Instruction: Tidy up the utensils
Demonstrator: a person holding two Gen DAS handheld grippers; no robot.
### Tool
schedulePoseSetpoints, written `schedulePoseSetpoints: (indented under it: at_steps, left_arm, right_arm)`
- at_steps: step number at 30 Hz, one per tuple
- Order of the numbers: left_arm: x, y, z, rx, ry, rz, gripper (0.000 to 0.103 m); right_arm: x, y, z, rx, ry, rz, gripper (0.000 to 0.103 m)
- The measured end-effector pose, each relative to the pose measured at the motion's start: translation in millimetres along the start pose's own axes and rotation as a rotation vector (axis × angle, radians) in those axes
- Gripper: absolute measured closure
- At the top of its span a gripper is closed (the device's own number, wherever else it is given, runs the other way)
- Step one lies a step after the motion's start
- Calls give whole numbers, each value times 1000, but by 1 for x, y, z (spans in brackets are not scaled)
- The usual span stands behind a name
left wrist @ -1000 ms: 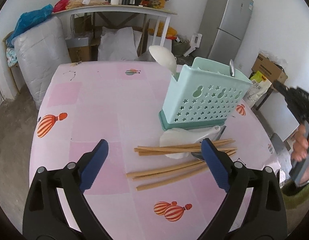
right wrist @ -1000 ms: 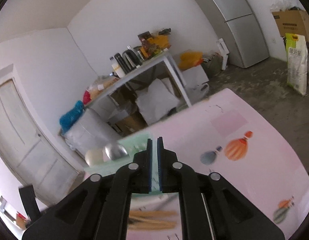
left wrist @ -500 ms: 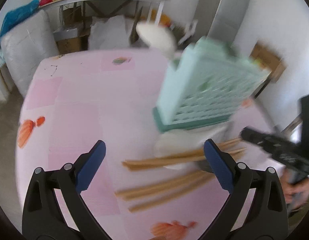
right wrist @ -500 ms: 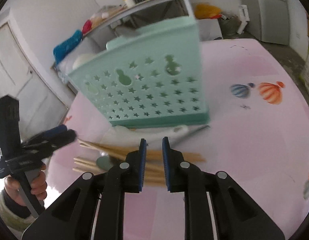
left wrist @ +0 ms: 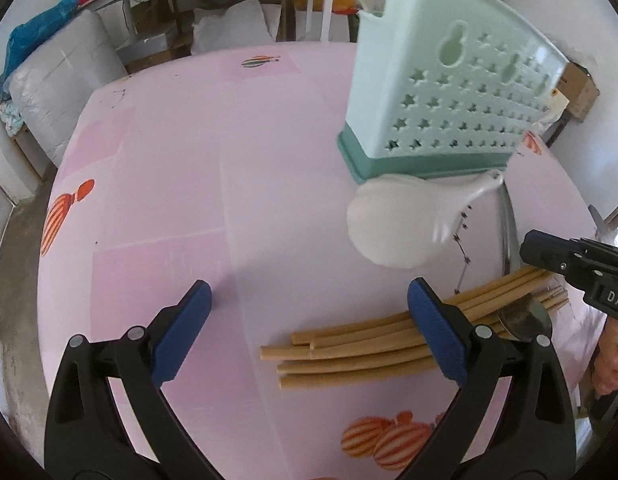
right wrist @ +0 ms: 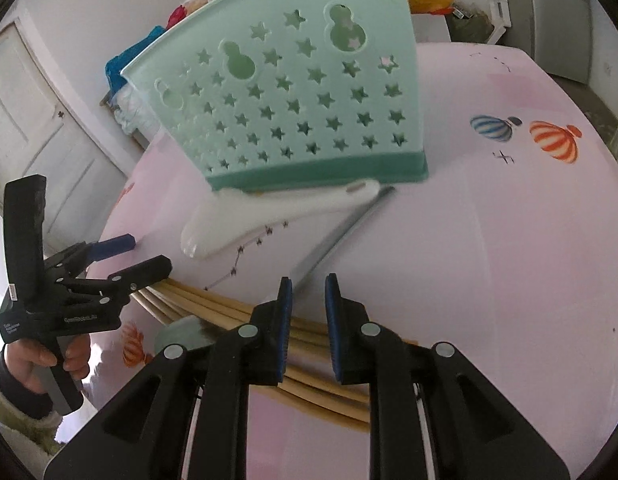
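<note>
— So why spread the left gripper [left wrist: 309, 328] so wide?

— To straddle the chopsticks [left wrist: 349, 344] lying loose before the green holder [left wrist: 449, 92]. My right gripper [right wrist: 307, 316] hovers narrow over them, gripping nothing.

Mint star-punched caddy [right wrist: 293, 92], pink balloon-print tablecloth [left wrist: 229, 168], tan chopsticks [left wrist: 349, 344]

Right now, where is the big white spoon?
In the left wrist view the white spoon lies on the pink table, right of centre, just in front of the green utensil basket and behind the chopsticks.
</note>
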State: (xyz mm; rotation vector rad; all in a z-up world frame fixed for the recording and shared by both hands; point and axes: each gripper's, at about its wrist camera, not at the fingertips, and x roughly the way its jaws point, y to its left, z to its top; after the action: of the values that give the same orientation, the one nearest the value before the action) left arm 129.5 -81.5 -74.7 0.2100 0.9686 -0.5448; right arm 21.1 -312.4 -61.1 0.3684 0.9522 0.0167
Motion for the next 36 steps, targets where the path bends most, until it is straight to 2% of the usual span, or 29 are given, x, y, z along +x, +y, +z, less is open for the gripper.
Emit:
schedulePoseSetpoints:
  at_steps: [3,9,13,20,23,27,31,36]
  left_arm:
    - [-8,2,-3,-14,-22,-29,9]
    - [-37,7,-5,-43,-120,-99,9]
    - [-41,6,-6,-38,-128,-76,9]
    - [-31,9,-11,-55,-99,-56,9]
    - [-29,7,-13,-45,-92,-49,9]
    - [-29,8,-14,-44,-90,-43,9]
    - [-28,9,-13,-51,-95,-43,9]
    - [-29,10,-13,-64,-99,-56,9]
  right_arm:
    - [-10,-1,-3,6,-24,11,86]
    - [-26,14,-6,-27,-69,43,86]
    - [-38,33,-15,-106,-92,55,86]
    - [-43,74,-41,-348,-77,-33,86]
    - [-39,83,-46,-392,-60,-55,86]
    - [-45,92,-51,-432,-77,-66,85]
    - [-52,99,-56,-470,-107,-89,72]
    - [-41,106,-59,-533,-103,-166,71]
